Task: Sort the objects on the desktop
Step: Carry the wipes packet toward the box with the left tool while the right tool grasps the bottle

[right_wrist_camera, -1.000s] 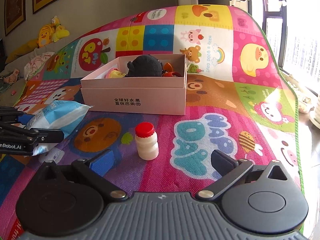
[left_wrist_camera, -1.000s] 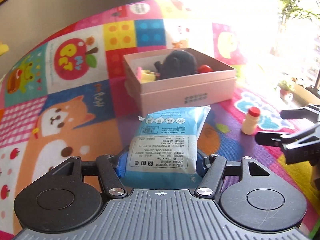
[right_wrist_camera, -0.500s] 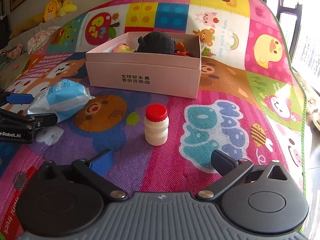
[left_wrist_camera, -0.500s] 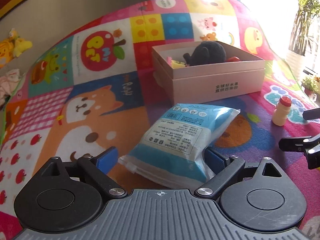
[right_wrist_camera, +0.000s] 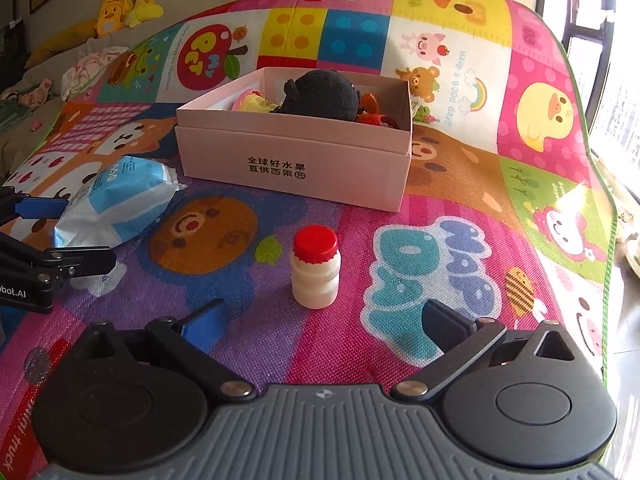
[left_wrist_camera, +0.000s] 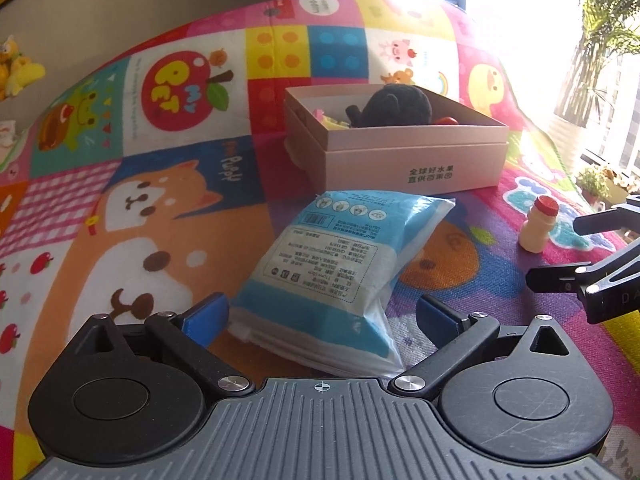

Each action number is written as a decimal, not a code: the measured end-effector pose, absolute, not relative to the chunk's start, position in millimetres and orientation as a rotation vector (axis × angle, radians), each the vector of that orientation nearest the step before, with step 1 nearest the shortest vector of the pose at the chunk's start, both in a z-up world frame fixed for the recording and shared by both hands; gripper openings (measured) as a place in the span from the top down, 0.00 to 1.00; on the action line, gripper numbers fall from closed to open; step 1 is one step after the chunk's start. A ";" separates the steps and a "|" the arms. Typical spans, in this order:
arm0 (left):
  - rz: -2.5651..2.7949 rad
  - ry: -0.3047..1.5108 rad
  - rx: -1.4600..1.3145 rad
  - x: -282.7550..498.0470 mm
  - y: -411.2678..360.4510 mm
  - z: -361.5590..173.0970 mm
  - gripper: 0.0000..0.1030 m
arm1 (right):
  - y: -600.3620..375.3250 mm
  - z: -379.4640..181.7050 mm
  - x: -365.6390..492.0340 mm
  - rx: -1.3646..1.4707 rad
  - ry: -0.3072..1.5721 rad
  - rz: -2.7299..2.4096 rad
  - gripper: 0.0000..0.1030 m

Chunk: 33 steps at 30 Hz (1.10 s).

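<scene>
Taking the pink box as landmark: the mat to its right lies bare and passable. In front of it stand 2 obstacles, the white bottle and, further left, the blue packet, with open mat between them.

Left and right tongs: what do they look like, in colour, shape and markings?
Both tongs, left and right, are black, with a ribbed grey plate between two round black housings, silver pivot screws and blue-padded fingers. White lettering ending "bot.AI" marks the left tongs' side in the right wrist view. No hands or sleeves show.
</scene>
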<state>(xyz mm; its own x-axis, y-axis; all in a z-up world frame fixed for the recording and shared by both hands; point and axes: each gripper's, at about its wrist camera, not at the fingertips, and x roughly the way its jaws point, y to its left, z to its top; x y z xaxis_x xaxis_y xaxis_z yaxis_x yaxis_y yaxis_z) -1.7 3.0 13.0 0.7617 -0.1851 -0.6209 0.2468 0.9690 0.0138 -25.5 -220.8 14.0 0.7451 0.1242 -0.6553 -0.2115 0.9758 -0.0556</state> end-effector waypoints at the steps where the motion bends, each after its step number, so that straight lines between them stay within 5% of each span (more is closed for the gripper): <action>1: -0.235 0.665 0.094 -1.5 3.5 12.9 0.01 | -218.1 16.2 -26.1 -0.152 0.680 0.175 0.12; 3: -0.235 0.661 0.090 -2.2 4.2 13.0 0.01 | -212.9 20.7 -24.4 -0.177 0.654 0.175 0.21; 8: -0.234 0.653 0.079 -3.4 6.2 13.6 0.01 | -205.5 20.7 -13.8 -0.177 0.682 0.176 0.67; 10: -0.245 0.636 0.073 -5.9 8.1 15.7 0.01 | -207.4 21.0 -12.0 -0.159 0.687 0.151 0.72; 25: -0.318 0.673 0.194 28.3 -9.4 24.0 0.03 | -217.6 46.2 -43.2 -0.099 0.675 0.198 0.75; 27: -0.313 0.688 0.202 29.5 -12.7 20.2 0.20 | -218.5 49.7 -45.7 -0.091 0.678 0.209 0.75; 33: -0.295 0.710 0.184 28.0 -12.9 20.0 0.37 | -232.5 66.0 -50.3 -0.027 0.670 0.219 0.75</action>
